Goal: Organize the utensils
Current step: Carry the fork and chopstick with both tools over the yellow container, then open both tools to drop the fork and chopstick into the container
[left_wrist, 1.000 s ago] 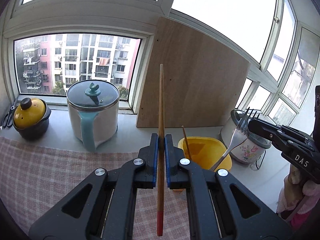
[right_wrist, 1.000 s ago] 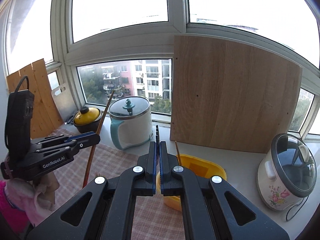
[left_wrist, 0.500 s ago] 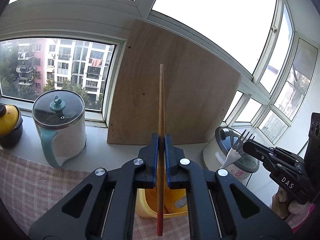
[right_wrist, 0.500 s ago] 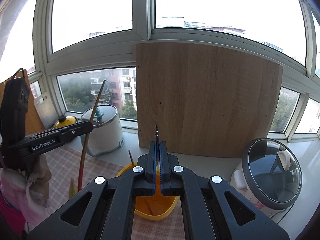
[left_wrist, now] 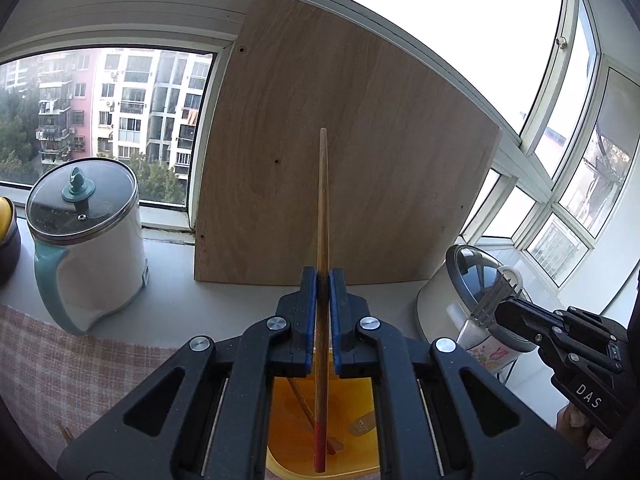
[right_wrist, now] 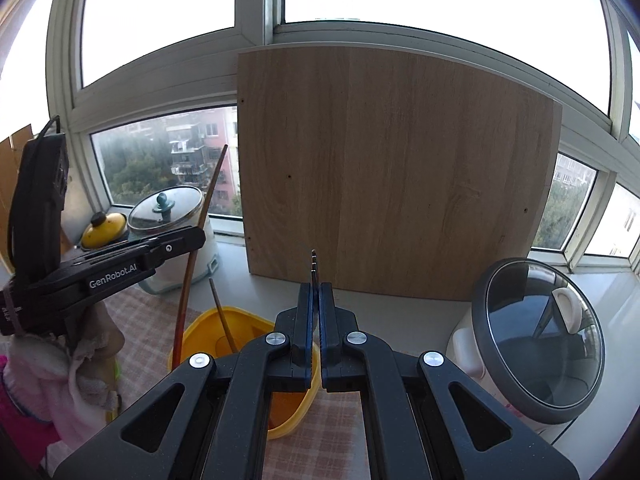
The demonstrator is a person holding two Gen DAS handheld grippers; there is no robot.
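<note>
Sill backdrop; "GenRobot.AI" left tongs [left_wrist: 322, 280] clamping chopstick [left_wrist: 321, 240], "DAS" right tongs [right_wrist: 315, 294] gripping fork [right_wrist: 314, 266].

Both fisheye views rode low behind their grippers, looking forward along the fingers toward the window. The left wrist camera sat close above the yellow tub [left_wrist: 322, 468], facing the leaning wooden board [left_wrist: 344, 152], with the white kettle [left_wrist: 90, 248] at left and the right gripper [left_wrist: 505, 309] entering from the right edge. The right wrist camera looked at the same board [right_wrist: 396, 172] from slightly farther back and to the right, with the left gripper [right_wrist: 198, 240] at its left. Both shared the board, tub [right_wrist: 200, 328], kettle [right_wrist: 168, 208] and rice cooker [right_wrist: 536, 336].
</note>
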